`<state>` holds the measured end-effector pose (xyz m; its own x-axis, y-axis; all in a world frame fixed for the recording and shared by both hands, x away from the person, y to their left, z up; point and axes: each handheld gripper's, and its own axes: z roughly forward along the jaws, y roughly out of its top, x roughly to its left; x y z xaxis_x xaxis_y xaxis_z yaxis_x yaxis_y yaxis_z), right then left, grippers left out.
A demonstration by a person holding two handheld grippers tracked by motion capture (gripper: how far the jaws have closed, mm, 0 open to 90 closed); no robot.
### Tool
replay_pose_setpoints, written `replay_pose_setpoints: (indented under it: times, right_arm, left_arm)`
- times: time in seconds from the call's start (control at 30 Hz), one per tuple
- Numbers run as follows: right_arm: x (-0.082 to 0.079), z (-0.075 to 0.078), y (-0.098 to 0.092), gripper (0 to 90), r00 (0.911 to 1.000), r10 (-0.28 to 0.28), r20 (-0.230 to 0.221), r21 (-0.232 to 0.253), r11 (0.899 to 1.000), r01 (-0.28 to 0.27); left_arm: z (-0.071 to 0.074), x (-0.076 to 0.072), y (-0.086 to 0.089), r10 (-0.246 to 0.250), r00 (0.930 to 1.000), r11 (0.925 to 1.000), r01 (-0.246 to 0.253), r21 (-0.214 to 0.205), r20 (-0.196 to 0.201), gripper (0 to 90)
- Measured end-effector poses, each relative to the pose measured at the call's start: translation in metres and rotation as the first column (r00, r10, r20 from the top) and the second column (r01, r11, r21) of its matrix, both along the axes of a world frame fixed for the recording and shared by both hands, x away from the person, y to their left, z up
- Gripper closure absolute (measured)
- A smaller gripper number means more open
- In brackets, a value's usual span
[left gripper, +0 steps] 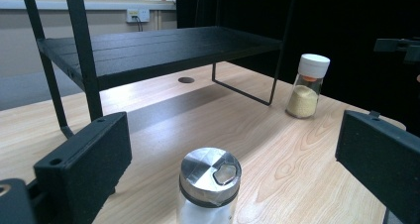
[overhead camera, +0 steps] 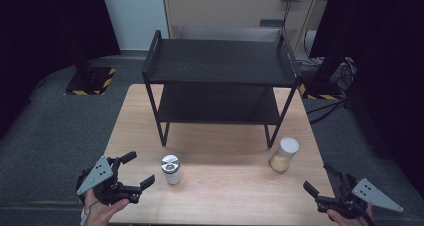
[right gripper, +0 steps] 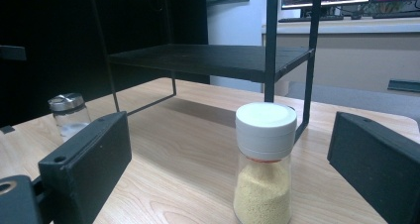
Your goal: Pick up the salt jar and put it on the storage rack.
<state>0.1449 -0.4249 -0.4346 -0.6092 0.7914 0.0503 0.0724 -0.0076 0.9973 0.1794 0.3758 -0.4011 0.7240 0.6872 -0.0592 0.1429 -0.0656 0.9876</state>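
A glass shaker with a silver metal lid stands upright on the wooden table, just right of my left gripper, which is open with nothing between its jaws. A jar with a white cap and yellow grains stands near the right front leg of a black two-tier shelf rack. My right gripper is open at the table's right front corner, its jaws apart on either side of the jar, still short of it.
Both shelves of the black rack are bare; its legs stand at mid-table. Grey carpet surrounds the table. A yellow-black striped base sits on the floor at left, cables at right.
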Motion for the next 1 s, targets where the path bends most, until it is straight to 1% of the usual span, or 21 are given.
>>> replay_pose_setpoints:
  times: [0.03,0.07,0.13,0.2,0.37,0.5,0.67,0.8,0.83,0.9,1.0]
  right_arm:
    - [0.0,0.0,0.0,3.5,1.0,-0.001,-0.001,0.0,1.0,0.001]
    - [0.0,0.0,0.0,3.5,1.0,-0.003,-0.003,-0.001,1.0,0.003]
    - [0.0,0.0,0.001,3.6,1.0,-0.004,-0.004,-0.002,1.0,0.004]
    - [0.0,0.0,0.001,3.6,1.0,-0.003,-0.004,-0.003,1.0,0.003]
    - [0.001,0.0,0.001,3.6,1.0,-0.004,-0.005,-0.007,1.0,0.004]
    - [0.001,0.0,0.001,3.6,1.0,-0.004,-0.004,-0.009,1.0,0.004]
    - [0.001,0.0,0.002,3.6,1.0,-0.002,-0.007,-0.011,1.0,0.002]
    - [0.001,0.0,0.002,3.6,1.0,-0.003,-0.006,-0.01,1.0,0.003]
    - [0.001,0.0,0.002,3.6,1.0,-0.003,-0.007,-0.009,1.0,0.003]
    - [0.001,0.0,0.002,3.6,1.0,-0.003,-0.008,-0.01,1.0,0.003]
    - [0.001,0.0,0.002,3.7,1.0,-0.003,-0.009,-0.011,1.0,0.003]
  left_arm:
    - [0.002,0.0,-0.001,0.003,1.0,0.9999,-0.003,0.011,-0.004,0.0]
    - [0.003,-0.001,-0.001,0.006,1.0,0.9999,-0.005,0.012,-0.003,0.0]
    - [0.004,0.001,-0.002,0.0,0.9999,1.0,0.0,0.005,-0.017,0.0]
    - [0.008,0.001,-0.004,-0.003,0.9998,0.9997,0.004,0.023,-0.018,0.0]
    - [0.02,0.006,-0.006,-0.042,0.999,0.9962,0.043,0.076,-0.017,0.0]
    - [0.028,0.009,-0.004,-0.065,0.9975,0.9938,0.067,0.088,-0.026,0.0]
    - [0.041,0.013,0.0,-0.093,0.9951,0.9877,0.096,0.123,-0.034,0.0]
    - [0.054,0.014,0.001,-0.101,0.9944,0.9809,0.105,0.164,-0.031,0.0]
    - [0.057,0.015,0.001,-0.103,0.9942,0.9799,0.107,0.169,-0.032,0.0]
    - [0.06,0.017,0.004,-0.112,0.9929,0.9812,0.117,0.154,-0.038,0.0]
    - [0.069,0.018,0.006,-0.119,0.9922,0.9755,0.124,0.182,-0.039,0.0]
